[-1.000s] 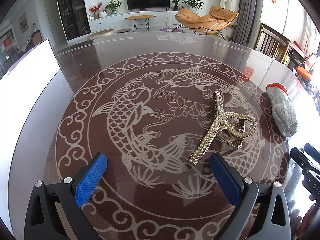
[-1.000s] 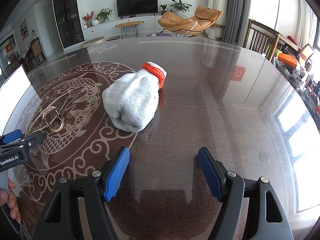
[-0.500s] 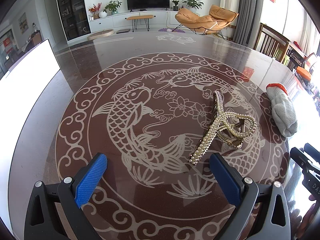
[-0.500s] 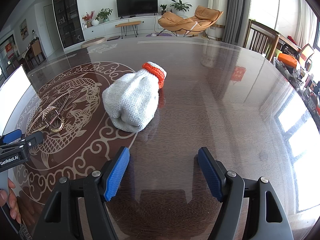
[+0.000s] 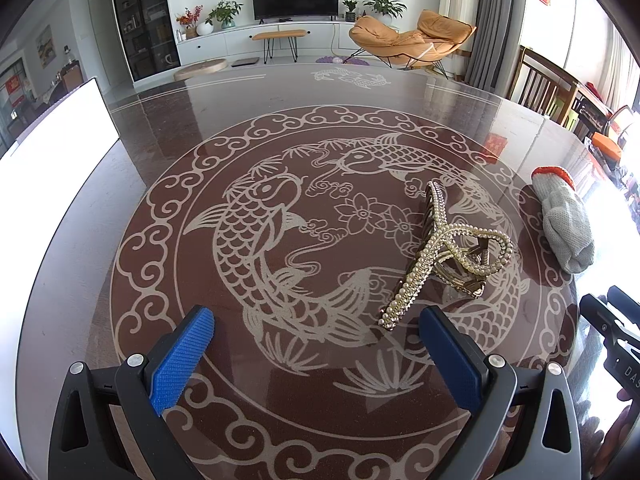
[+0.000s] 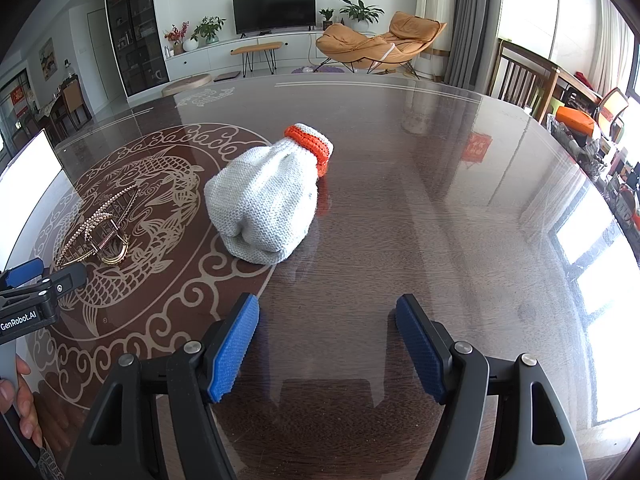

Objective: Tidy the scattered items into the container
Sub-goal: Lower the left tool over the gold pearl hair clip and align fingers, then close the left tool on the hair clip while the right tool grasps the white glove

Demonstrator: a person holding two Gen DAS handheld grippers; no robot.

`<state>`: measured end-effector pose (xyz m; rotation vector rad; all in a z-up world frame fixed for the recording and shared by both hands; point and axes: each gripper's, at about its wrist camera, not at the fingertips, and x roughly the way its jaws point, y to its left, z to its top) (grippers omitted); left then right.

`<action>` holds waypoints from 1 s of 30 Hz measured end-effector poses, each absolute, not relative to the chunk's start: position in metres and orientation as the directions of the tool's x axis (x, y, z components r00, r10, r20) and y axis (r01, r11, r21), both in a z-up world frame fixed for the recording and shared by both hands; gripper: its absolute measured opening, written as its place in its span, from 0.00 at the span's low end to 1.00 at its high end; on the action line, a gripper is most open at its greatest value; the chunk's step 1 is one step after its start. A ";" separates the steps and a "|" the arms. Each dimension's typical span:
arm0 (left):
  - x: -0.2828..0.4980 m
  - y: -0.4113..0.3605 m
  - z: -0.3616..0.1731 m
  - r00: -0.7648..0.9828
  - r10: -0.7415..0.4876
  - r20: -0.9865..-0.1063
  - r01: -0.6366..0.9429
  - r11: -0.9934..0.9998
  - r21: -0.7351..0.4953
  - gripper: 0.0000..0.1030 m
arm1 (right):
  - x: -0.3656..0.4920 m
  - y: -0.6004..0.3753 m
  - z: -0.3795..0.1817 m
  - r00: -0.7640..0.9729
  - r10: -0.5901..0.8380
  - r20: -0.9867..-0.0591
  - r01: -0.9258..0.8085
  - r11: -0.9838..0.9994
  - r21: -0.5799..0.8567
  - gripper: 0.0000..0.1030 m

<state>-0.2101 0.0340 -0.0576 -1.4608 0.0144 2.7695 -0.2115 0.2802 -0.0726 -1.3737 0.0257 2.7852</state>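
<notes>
Pearl hair claw [image 5: 440, 252] lies on the fish pattern of my tabletop [image 5: 280, 120], just ahead of my left gripper [image 5: 316, 356], whose blue pads are spread wide with nothing between them. Further right sits a rolled grey glove with an orange cuff [image 6: 266, 202]. My right gripper [image 6: 328, 344] hovers near it, likewise spread and empty. White container [image 5: 52, 136] stands at the left edge.

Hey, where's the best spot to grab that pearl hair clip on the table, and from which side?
Grip the pearl hair clip at its crossed middle, coming from above with the left claw: it is narrowest there, while the looped handles and toothed ends splay wide.
</notes>
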 end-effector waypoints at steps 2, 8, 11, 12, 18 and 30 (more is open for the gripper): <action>-0.210 0.036 -0.055 -0.562 0.057 -0.825 -0.072 -0.997 -0.020 1.00 | -0.211 0.280 -0.073 -0.608 0.025 -0.793 -0.039 -0.999 -0.001 0.71; -0.212 0.038 -0.046 -0.547 0.306 -0.779 -0.263 -0.946 -0.186 1.00 | -0.211 0.280 -0.073 -0.608 0.026 -0.793 -0.040 -0.999 -0.002 0.71; -0.226 0.053 -0.044 -0.529 0.310 -0.790 -0.317 -0.936 -0.155 1.00 | -0.211 0.280 -0.073 -0.608 0.025 -0.793 -0.040 -0.999 0.000 0.71; -0.231 0.059 -0.043 -0.521 0.317 -0.792 -0.341 -0.929 -0.147 1.00 | -0.212 0.280 -0.072 -0.608 0.024 -0.793 -0.040 -0.999 0.000 0.71; -0.256 0.092 -0.047 -0.509 0.233 -0.828 -0.417 -0.909 0.000 1.00 | -0.212 0.280 -0.072 -0.608 0.025 -0.794 -0.040 -0.999 -0.001 0.71; -0.262 0.088 -0.038 -0.555 0.199 -0.808 -0.318 -0.948 -0.015 0.46 | -0.212 0.280 -0.072 -0.608 0.025 -0.794 -0.040 -0.999 -0.001 0.71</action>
